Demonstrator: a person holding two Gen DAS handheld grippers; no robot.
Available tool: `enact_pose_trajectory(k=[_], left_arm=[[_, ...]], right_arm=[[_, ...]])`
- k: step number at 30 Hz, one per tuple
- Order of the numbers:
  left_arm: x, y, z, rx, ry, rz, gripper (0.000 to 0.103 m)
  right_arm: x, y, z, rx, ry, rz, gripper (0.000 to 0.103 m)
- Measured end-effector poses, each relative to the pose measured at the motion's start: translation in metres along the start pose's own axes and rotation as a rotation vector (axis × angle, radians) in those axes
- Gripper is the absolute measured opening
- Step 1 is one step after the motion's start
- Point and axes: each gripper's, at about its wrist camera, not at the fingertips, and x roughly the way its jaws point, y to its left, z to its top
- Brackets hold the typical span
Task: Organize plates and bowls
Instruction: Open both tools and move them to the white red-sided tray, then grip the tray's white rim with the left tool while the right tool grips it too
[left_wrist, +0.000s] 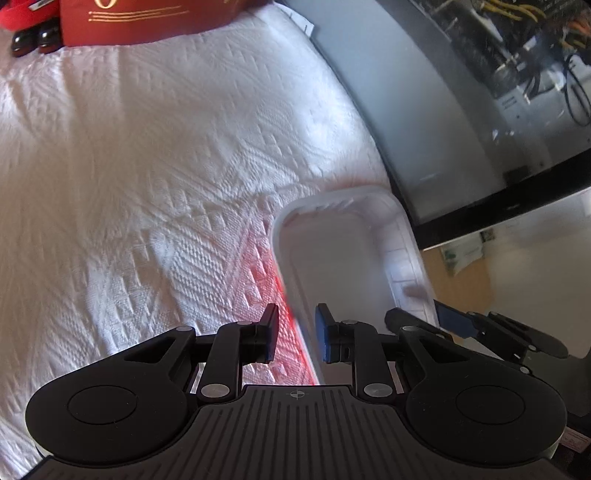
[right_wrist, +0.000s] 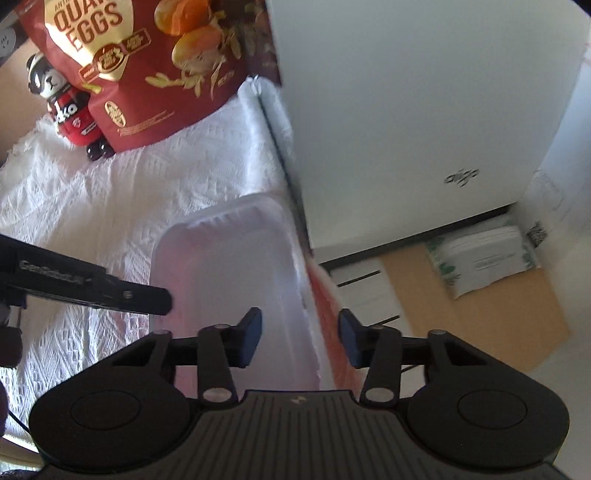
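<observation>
White tray (right_wrist: 229, 266) on quilted cloth (left_wrist: 129, 166), red bag (right_wrist: 147, 74) behind, edges blurred

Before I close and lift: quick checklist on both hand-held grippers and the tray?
1. Left hand-held gripper straddles one long rim of the white tray: ok.
2. Right hand-held gripper straddles the opposite rim: ok.
3. Pads clamped on the rims: not ok, gaps show at both.
4. Visible part of the tray empty: ok.
5. Tray lying flat on the tablecloth: cannot tell, blurred.
6. Snack bag apart from the tray: ok.
</observation>
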Motion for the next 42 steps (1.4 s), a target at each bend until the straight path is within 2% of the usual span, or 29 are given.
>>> enact_pose_trajectory(k=[2, 5, 10, 12, 14, 17, 22, 27, 29, 32, 36, 39, 42], left_arm=[[-0.003, 0.001, -0.001, 0.002, -0.009, 0.016, 0.024], [-0.018, 0.013, -0.004, -0.002, -0.04, 0.08, 0.024], [-0.047, 0.05, -0.018, -0.028, -0.101, 0.154, 0.022], [-0.045, 0.064, -0.023, -0.053, -0.089, 0.181, 0.014], [-0.04, 0.074, -0.027, -0.089, -0.076, 0.179, 0.013], [-0.033, 0.075, -0.033, -0.087, -0.072, 0.184, 0.013], [-0.033, 0.08, -0.034, -0.147, -0.072, 0.165, 0.014], [-0.039, 0.083, -0.032, -0.184, -0.041, 0.132, 0.018], [-0.062, 0.08, -0.036, -0.169, -0.087, 0.105, 0.018], [-0.117, 0.075, -0.039, -0.143, -0.176, 0.089, 0.018], [-0.208, 0.086, -0.045, -0.132, -0.322, 0.117, 0.019], [-0.271, 0.117, -0.054, -0.18, -0.374, 0.136, 0.02], [-0.317, 0.159, -0.063, -0.218, -0.401, 0.145, 0.02]], right_arm=[[0.001, 0.004, 0.0, -0.009, 0.011, 0.03, 0.039], [0.001, 0.015, 0.001, -0.021, 0.024, 0.085, 0.039], [0.009, 0.058, 0.006, -0.107, 0.047, 0.192, 0.039], [0.017, 0.073, 0.006, -0.124, 0.073, 0.232, 0.039], [0.024, 0.083, 0.002, -0.141, 0.095, 0.264, 0.039], [0.034, 0.096, 0.0, -0.161, 0.108, 0.261, 0.039], [0.039, 0.099, 0.002, -0.18, 0.101, 0.267, 0.039], [0.036, 0.098, 0.005, -0.165, 0.127, 0.261, 0.038], [0.028, 0.101, 0.011, -0.157, 0.109, 0.266, 0.038], [-0.002, 0.109, 0.029, -0.155, 0.027, 0.294, 0.038], [-0.055, 0.141, 0.059, -0.158, -0.102, 0.402, 0.038], [-0.09, 0.187, 0.074, -0.192, -0.175, 0.498, 0.038], [-0.109, 0.238, 0.081, -0.22, -0.187, 0.589, 0.038]])
